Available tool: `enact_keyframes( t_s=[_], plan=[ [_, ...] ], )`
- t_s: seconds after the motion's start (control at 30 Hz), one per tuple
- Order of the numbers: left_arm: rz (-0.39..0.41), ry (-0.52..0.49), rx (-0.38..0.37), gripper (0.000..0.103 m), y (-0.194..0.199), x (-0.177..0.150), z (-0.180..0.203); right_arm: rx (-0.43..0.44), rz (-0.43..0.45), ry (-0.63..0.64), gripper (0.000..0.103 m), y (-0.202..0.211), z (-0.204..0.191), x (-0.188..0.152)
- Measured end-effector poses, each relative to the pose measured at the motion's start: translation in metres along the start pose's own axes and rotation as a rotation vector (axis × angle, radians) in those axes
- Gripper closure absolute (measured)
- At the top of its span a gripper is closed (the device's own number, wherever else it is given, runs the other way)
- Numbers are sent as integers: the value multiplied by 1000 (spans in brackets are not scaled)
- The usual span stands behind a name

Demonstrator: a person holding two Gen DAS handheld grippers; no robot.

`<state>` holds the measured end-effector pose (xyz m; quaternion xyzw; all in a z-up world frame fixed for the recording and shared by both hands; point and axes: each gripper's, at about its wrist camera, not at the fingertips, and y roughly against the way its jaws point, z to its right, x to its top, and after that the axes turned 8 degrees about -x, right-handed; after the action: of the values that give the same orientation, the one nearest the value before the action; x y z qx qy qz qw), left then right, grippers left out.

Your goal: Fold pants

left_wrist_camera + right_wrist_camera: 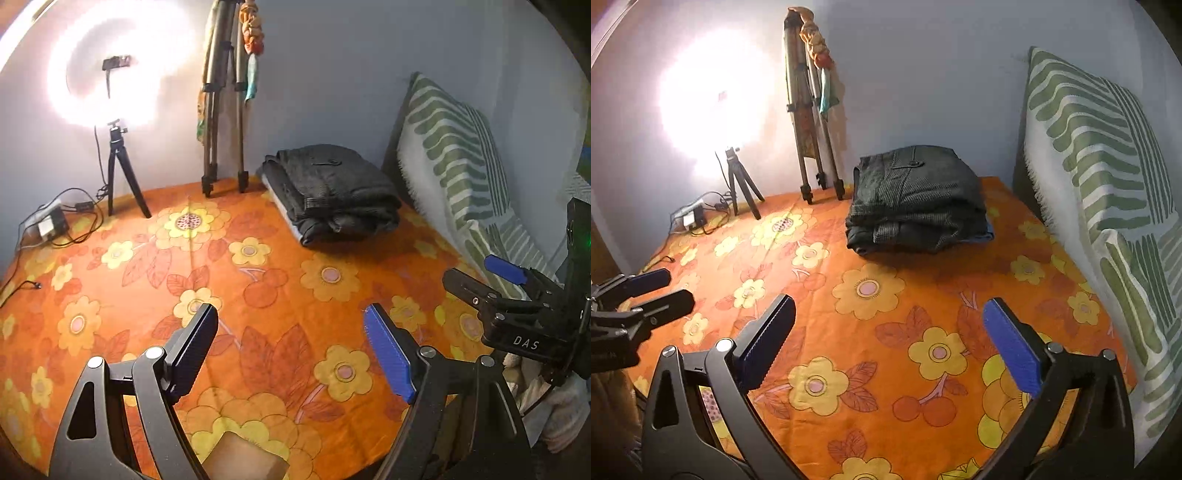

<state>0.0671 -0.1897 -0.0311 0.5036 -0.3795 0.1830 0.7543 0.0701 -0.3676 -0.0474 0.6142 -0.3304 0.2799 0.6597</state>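
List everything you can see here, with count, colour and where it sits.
Folded pants: one stack, dark grey, far side of the bedsheet.
Bedsheet: one, orange with yellow flowers, under everything.
Pillow: one, white with green stripes, upright at right.
Ring light: one, lit, on small black tripod, far left.
Tall tripod: one, folded, against wall.
Cables and adapter: black, far left.
Left gripper: open.
Right gripper: open.

Open bedsheet (886, 332) before folded pants (918, 199).

Left tongs (291, 350) and right tongs (890, 343): black frames, silver screws, ribbed blue pads; "DAS" lettering on the right
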Motion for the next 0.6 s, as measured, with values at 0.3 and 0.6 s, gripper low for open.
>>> enact_keyframes(
  t_s=[0.3, 0.6],
  plan=[
    [8, -33, 19, 21, 5, 0, 5, -1, 14, 25, 0, 1, -10, 2],
    [14, -57, 20, 21, 7, -1, 13, -13, 4, 7, 0, -1, -5, 1]
  ],
)
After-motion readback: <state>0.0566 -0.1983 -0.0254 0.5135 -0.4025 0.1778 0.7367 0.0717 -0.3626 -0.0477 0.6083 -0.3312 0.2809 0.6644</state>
